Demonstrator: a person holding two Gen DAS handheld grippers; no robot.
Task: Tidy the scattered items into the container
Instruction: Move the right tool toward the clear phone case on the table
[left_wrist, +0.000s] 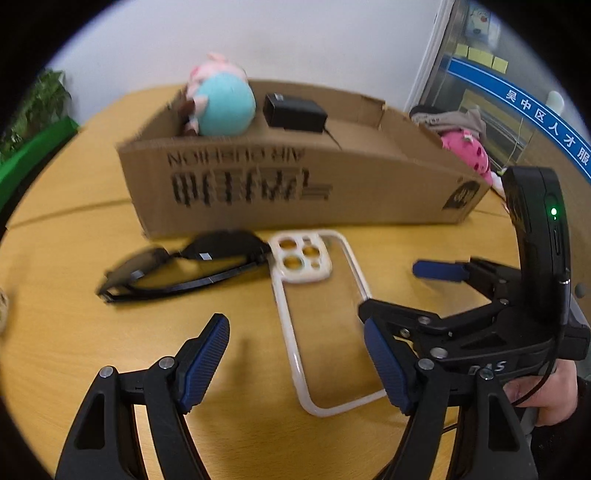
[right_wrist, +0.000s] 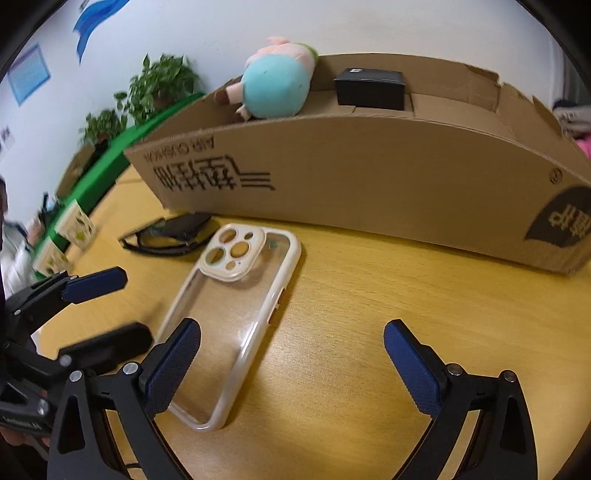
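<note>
Yellow wooden tabletop carries a long brown cardboard box holding a teal-and-pink plush toy and black power adapter; clear white-rimmed phone case lies flat before the box, touching black sunglasses; left hand-held gripper wide open, empty, straddling the case; right hand-held gripper wide open, empty, beside it.
</note>
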